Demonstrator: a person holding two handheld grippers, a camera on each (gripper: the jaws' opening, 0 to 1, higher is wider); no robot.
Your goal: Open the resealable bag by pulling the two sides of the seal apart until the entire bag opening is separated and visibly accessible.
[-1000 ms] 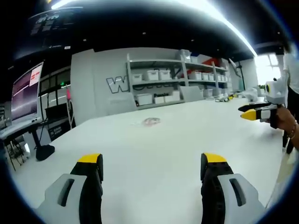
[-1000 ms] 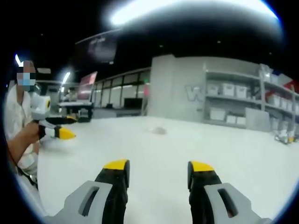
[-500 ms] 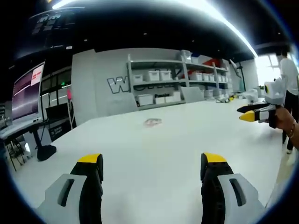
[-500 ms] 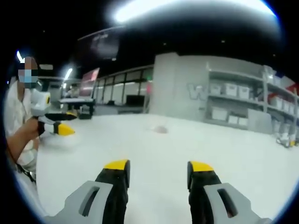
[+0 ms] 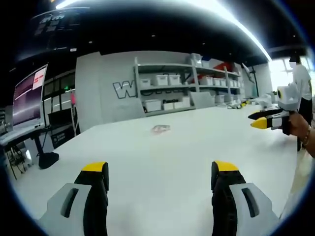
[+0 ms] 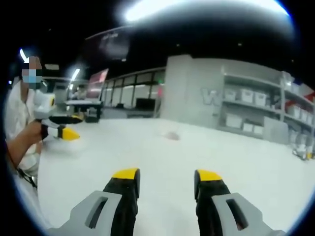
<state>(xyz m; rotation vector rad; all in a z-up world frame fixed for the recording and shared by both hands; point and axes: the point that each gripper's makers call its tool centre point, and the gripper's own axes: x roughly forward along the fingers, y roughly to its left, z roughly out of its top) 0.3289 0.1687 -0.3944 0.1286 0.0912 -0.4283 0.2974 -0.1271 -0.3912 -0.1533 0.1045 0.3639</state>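
Note:
A small clear resealable bag with pinkish contents lies flat on the white table, far ahead of both grippers; in the right gripper view the bag is a faint blur. My left gripper hangs open above the near table, nothing between its yellow-tipped jaws. My right gripper is open and empty too. Each gripper also appears in the other view, held in a hand: the right one at the right edge, the left one at the left edge.
Shelves with white bins stand behind the table against a grey wall. A monitor on a stand is at the far left. A person holds the grippers; another person stands far right.
The right gripper view has tilted down a little and its jaws stand slightly closer. The other gripper has drifted slightly in each view. The bag has not moved.

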